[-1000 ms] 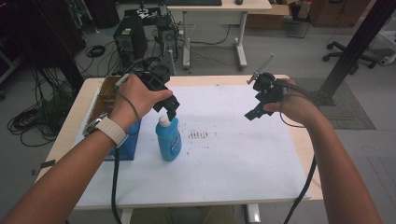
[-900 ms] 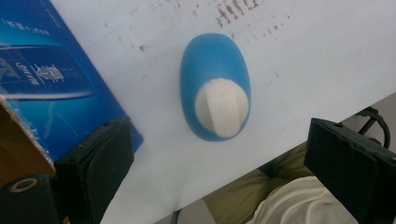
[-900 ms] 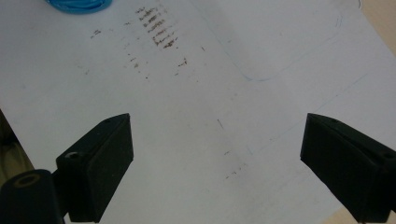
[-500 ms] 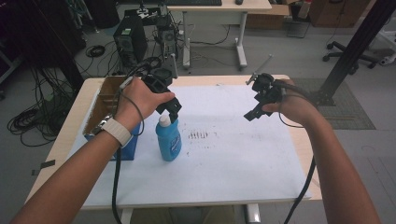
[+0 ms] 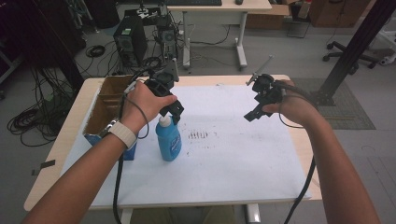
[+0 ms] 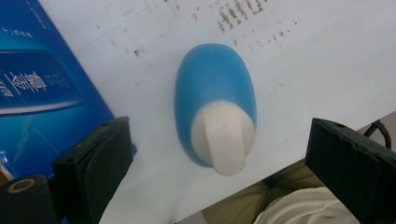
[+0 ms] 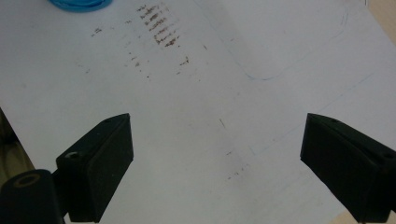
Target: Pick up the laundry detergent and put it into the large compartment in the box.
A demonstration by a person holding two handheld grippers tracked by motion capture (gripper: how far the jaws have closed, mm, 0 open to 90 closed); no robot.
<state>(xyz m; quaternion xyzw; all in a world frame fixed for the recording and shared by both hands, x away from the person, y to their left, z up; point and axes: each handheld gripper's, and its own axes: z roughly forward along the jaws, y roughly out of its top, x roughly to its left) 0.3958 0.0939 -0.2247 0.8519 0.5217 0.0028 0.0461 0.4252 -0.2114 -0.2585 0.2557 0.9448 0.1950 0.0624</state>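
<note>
Hardly any writing can be read here. The blue box (image 6: 42,93), lying just beside the blue bottle (image 6: 215,98) in the left gripper view, carries white printed characters on a darker blue panel (a short row with a smaller line above it), but they are too small and slanted to make out. In the high view the blue bottle's label (image 5: 173,142) shows pale print, too blurred to read.

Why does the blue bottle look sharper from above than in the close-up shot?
In the high view the blue bottle stands crisp under even, dim light; in the left gripper view the same bottle, seen cap-first, is soft and slightly hazy, and the jaws framing it are dark and blurred.
</note>
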